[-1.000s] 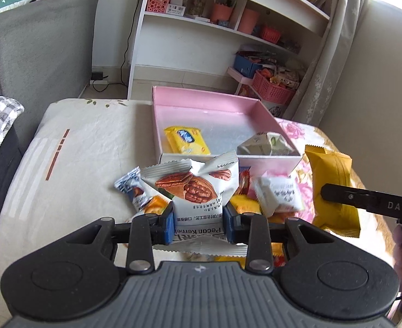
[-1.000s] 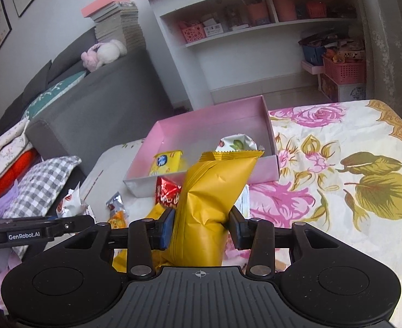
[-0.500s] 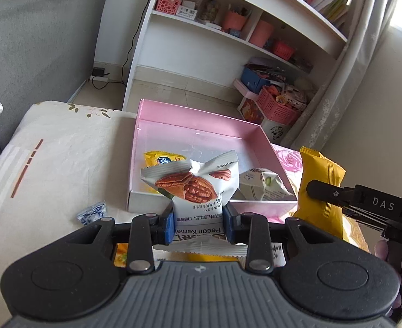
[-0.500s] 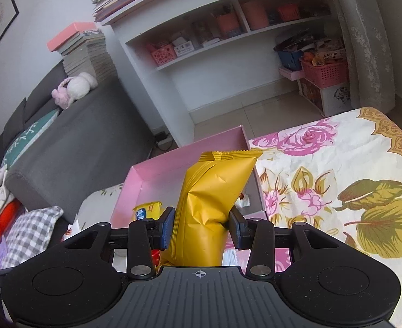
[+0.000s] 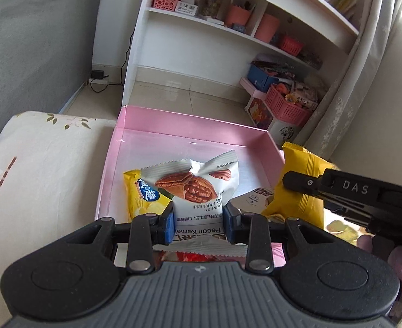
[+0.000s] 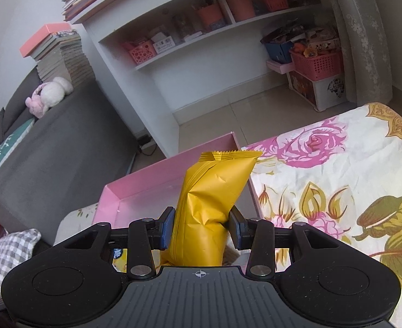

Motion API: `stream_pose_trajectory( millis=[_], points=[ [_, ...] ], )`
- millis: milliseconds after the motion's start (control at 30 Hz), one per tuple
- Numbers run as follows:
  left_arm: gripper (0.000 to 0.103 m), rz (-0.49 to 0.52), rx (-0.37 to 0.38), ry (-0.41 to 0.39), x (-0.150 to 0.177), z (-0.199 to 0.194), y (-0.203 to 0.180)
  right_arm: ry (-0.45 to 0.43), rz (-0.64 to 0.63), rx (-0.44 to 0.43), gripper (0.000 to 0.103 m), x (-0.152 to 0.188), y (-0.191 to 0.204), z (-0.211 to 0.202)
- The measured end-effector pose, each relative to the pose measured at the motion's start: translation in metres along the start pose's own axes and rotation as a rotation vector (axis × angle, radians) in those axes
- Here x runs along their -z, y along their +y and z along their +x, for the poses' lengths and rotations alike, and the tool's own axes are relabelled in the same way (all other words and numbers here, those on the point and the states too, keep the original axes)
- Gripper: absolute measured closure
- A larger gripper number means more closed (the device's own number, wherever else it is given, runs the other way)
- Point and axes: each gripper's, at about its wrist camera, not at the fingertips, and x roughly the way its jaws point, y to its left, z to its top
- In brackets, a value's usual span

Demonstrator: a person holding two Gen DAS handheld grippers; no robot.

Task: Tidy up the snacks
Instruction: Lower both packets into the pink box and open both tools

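A white crinkled pecan-kernel snack packet stands upright above the shallow pink cardboard box; a plain golden-yellow foil packet stands upright over its right wall.

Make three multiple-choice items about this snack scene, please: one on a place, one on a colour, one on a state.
1. Where does the pink box stand?
A. on the floor
B. on the floral cloth
C. on the white shelf

2. What colour is the packet in the right gripper?
A. golden yellow
B. red
C. green

3. What is the state of the left gripper?
A. open and empty
B. shut on nothing
C. shut on the pecan kernel packet

Key:
1 B, the box sits on the cloth, its edge beside the printed roses.
2 A, the golden yellow packet stands between the fingers.
3 C, the blue pads press both sides of the packet.
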Motion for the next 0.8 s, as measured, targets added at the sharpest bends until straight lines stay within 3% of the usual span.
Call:
stream_pose_trajectory(
  millis=[333, 667, 800],
  points=[
    [0.072, 0.028, -0.025, 0.036, -0.008, 0.032, 0.004, -0.015, -0.035, -0.032, 0.063, -0.017, 0.001, 0.021],
    [0.072, 0.092, -0.048, -0.017, -0.013, 0.043, 0.001, -0.071, -0.041, -0.06, 0.063, -0.025, -0.004, 0.039],
    [0.072, 0.071, -0.019, -0.009, -0.018, 0.044, 0.003, -0.079, -0.036, -0.09, 0.063, -0.034, -0.003, 0.031]
  ],
)
